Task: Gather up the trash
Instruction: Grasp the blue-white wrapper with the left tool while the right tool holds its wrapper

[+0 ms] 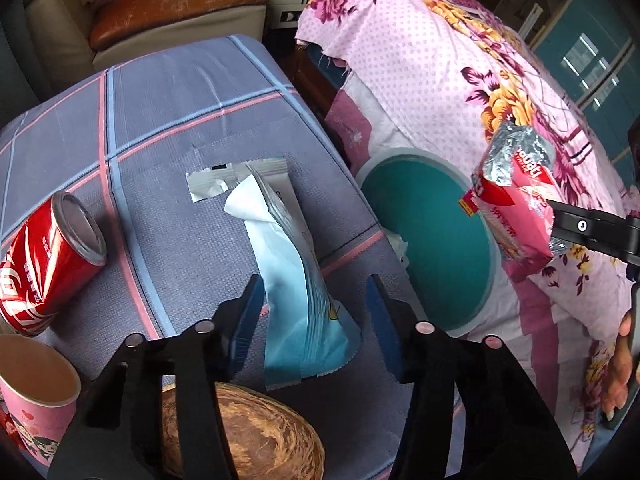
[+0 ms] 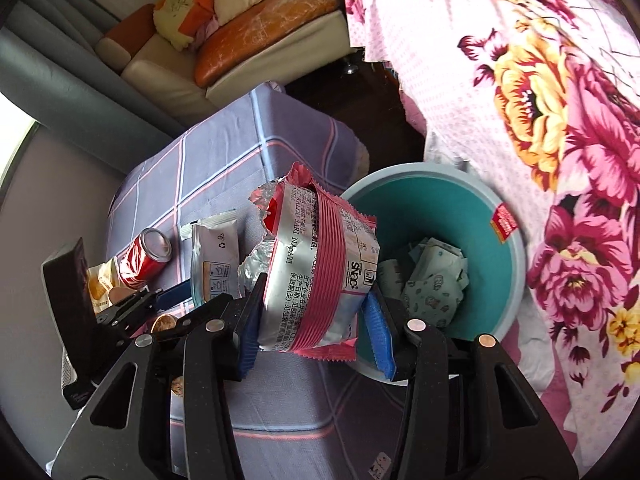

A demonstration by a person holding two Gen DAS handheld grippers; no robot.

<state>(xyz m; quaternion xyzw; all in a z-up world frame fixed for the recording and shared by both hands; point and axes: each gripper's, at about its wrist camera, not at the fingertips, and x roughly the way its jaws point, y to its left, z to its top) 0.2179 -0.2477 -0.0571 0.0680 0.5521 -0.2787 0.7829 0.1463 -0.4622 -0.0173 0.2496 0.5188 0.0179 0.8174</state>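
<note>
A blue-and-white wrapper [image 1: 296,276] stands tilted up from the plaid-covered table [image 1: 168,120], and my left gripper [image 1: 316,312] is shut on its near end. A torn silver strip [image 1: 212,184] lies just behind it. My right gripper [image 2: 312,320] is shut on a red-and-silver snack packet [image 2: 316,264], held in the air at the near rim of the teal bin [image 2: 508,280]. In the left wrist view that packet [image 1: 516,200] hangs to the right of the bin [image 1: 428,236]. Crumpled wrappers [image 2: 432,284] lie inside the bin.
A red cola can [image 1: 44,264] lies on its side at the table's left, beside a pink paper cup [image 1: 36,400] and a round wooden piece [image 1: 260,440]. Pink floral cloth [image 1: 420,80] drapes behind and right of the bin. A person's hand [image 1: 620,368] shows at the right edge.
</note>
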